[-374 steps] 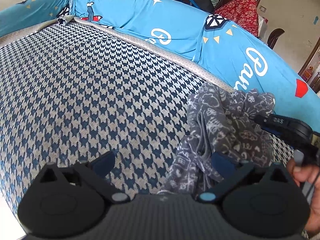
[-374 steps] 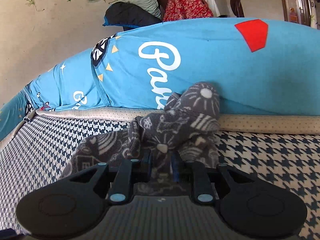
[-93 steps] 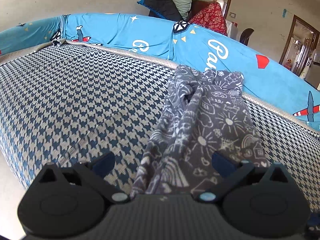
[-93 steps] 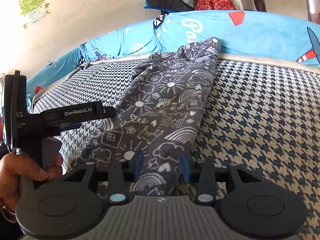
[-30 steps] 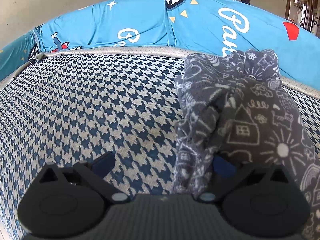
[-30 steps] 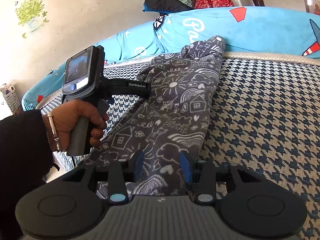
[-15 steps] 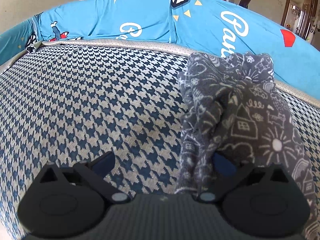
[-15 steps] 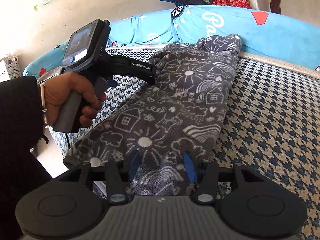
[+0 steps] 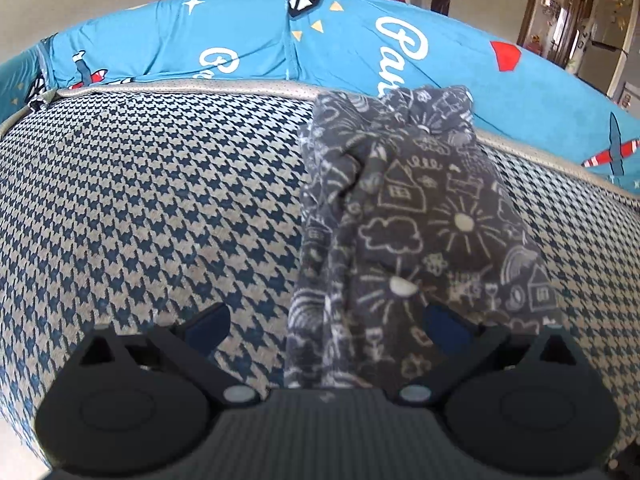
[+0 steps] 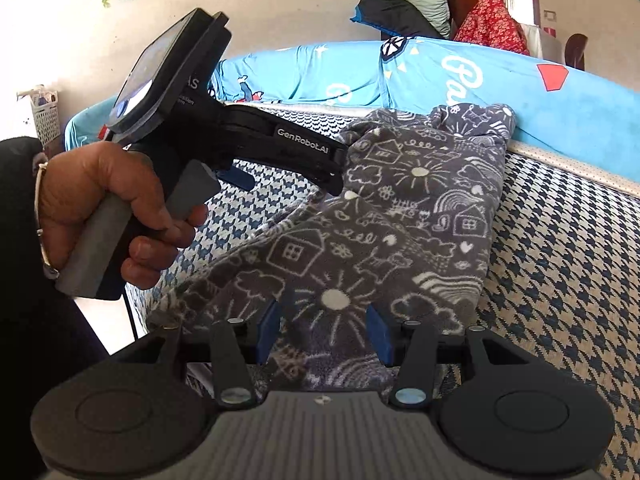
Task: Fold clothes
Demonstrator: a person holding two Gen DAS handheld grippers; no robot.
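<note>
A grey garment printed with white houses, suns and clouds lies lengthwise as a narrow strip on the houndstooth mattress. Its far end is bunched against the blue bolster. My left gripper is open wide over the garment's near left part, and its right finger rests on the fabric. In the right wrist view a hand holds that left gripper at the garment's left edge. My right gripper stands open at the near end, with fabric lying between its blue pads.
A blue printed bolster runs along the mattress's far side. Behind it are piled dark and red clothes and a doorway. A dark sleeve fills the left of the right wrist view. Bare mattress lies to the garment's right.
My left gripper has shifted right over the garment, which now sits nearer the middle of its view. In the right wrist view the hand and left gripper appear closer. Both grippers stay open.
</note>
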